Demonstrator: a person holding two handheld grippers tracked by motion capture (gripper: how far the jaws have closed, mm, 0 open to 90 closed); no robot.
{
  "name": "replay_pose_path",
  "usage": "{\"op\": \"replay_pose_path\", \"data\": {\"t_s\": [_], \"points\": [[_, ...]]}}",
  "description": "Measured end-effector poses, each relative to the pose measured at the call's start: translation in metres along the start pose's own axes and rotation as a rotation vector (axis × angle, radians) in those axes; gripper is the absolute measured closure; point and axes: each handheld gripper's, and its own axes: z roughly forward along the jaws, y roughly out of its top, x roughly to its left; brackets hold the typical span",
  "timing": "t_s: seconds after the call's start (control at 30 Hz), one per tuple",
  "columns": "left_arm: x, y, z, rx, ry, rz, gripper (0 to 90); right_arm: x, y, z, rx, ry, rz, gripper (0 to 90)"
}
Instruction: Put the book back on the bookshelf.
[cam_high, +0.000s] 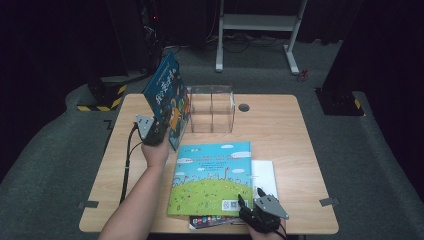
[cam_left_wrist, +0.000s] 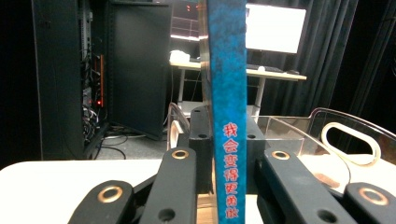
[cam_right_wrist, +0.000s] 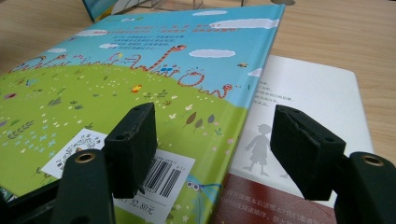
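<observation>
Left tool: I have my left tool pinching a dark blue book by its lower edge; in the left gripper view the jaws press on both sides of the spine, which rises straight up between them with red characters on it.
Held book: it is lifted off the desk, tilted, with its cover facing right toward the clear box and its long axis running up and away from my hand.
Key relation: the clear box lies just to the right of the held book, almost touching its lower corner. I judge the book has to travel right and down, kept on edge, to enter a slot; my left hand is the nearer one.
Clear box: it stands at the back middle of the desk and looks split into two compartments; both seem empty, though the clear walls make that hard to confirm.
Right tool: my right tool hovers at the near edge with its jaws spread wide, holding nothing, astride the right edge of the green and blue book.
Stack: that book lies flat on top, a white book shows under its right side, and a dark red one peeks out below.
Count: four books, one box, two tools.
</observation>
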Motion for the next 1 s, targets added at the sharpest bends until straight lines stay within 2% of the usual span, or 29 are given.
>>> {"op": "replay_pose_path", "data": {"t_s": [0.27, 0.6, 1.0], "points": [[-0.0004, -0.0006, -0.0015, 0.005, 0.012, 0.031, 76.5, 0.0002, -0.0001, -0.0001, -0.001, -0.002, -0.005, 31.8], [0.0027, -0.0012, -0.002, 0.005, 0.014, 0.037, 75.8, 0.0004, -0.0002, -0.0001, -0.002, -0.003, -0.005, 31.8], [0.0014, 0.0002, -0.0035, 0.0, -0.01, 0.057, 60.8, 0.0007, -0.0002, -0.0002, -0.003, -0.004, -0.005, 31.8]]}}
